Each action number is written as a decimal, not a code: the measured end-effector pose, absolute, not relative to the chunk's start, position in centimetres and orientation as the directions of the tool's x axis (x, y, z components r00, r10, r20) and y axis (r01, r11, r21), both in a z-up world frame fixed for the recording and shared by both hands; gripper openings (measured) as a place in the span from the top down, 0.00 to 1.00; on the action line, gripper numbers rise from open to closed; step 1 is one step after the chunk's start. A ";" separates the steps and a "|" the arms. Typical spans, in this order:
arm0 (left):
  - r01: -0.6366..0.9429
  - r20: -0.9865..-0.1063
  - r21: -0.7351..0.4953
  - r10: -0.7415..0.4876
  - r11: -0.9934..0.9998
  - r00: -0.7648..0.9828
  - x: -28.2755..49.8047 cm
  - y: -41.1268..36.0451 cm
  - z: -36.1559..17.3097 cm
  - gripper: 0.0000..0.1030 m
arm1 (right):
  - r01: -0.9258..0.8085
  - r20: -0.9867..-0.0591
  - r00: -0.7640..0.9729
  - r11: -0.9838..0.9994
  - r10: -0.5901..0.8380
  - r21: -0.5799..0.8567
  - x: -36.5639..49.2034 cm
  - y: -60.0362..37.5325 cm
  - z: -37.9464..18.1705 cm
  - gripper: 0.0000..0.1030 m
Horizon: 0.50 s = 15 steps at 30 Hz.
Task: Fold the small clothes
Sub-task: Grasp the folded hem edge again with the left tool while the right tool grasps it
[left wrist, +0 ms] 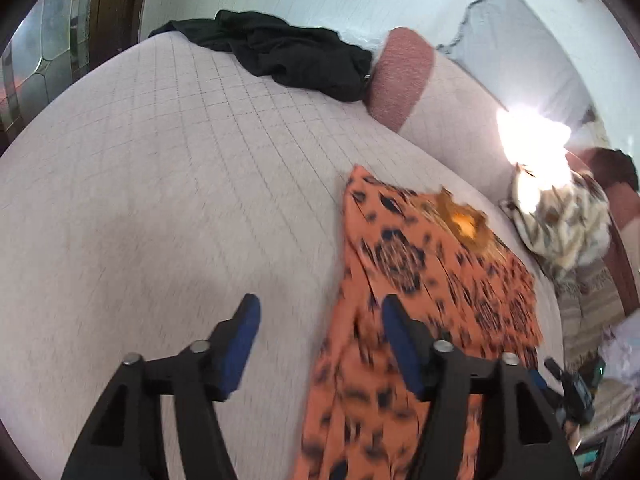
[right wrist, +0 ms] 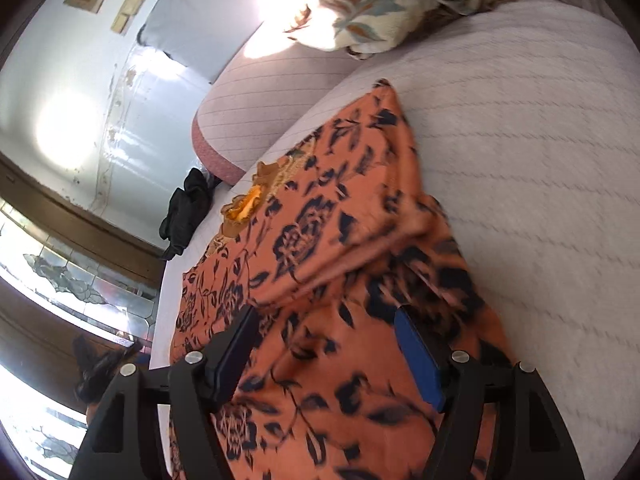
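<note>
Left tool (left wrist: 320, 344) and right tool (right wrist: 326, 344) both hang released, gripping nothing, above an orange garment with black flowers (right wrist: 320, 240) spread on a quilted bed (left wrist: 160, 200). Beyond it, a black garment (left wrist: 288, 52) lies crumpled near the bed's far edge.

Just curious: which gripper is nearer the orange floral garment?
Right. The right gripper hangs directly over the orange floral garment, jaws open. The left gripper is open above its edge, mostly over the bedspread.
</note>
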<state>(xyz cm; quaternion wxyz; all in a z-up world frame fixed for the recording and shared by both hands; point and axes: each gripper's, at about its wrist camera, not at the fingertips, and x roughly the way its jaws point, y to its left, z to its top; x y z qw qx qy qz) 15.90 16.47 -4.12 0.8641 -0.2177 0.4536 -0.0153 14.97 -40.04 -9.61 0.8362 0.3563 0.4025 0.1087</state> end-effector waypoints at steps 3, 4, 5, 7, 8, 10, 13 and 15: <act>-0.117 -0.790 -0.381 -0.258 0.917 0.556 11.2 15.0 -4.4 0.31 | 0.099 -0.602 0.631 0.720 0.489 0.687 11.9 -40.9 -8.5 0.28; -0.102 -0.792 -0.385 -0.272 0.917 0.546 9.7 14.7 -4.7 0.31 | 0.095 -0.617 0.613 0.730 0.493 0.677 10.6 -41.1 -8.0 0.28; -0.091 -0.797 -0.387 -0.283 0.918 0.533 8.3 14.3 -5.1 0.31 | 0.089 -0.642 0.587 0.749 0.493 0.657 9.0 -41.3 -7.6 0.28; -0.079 -0.808 -0.385 -0.294 0.920 0.510 5.8 13.7 -6.0 0.31 | 0.089 -0.696 0.536 0.789 0.477 0.608 6.3 -41.7 -7.1 0.28; -0.076 -0.817 -0.378 -0.293 0.923 0.497 4.9 13.5 -6.5 0.31 | 0.092 -0.724 0.508 0.807 0.467 0.584 5.1 -42.0 -7.0 0.28; -0.078 -0.831 -0.373 -0.295 0.925 0.472 3.0 13.0 -7.6 0.31 | 0.097 -0.763 0.469 0.833 0.445 0.545 2.6 -43.0 -7.0 0.28; -0.103 -0.850 -0.387 -0.312 0.916 0.426 1.0 12.8 -9.1 0.31 | 0.154 -0.808 0.398 0.836 0.435 0.526 0.4 -44.5 -8.4 0.28; -0.127 -0.857 -0.390 -0.308 0.912 0.414 -0.1 12.8 -9.5 0.31 | 0.163 -0.813 0.375 0.832 0.445 0.530 -0.5 -44.8 -9.3 0.28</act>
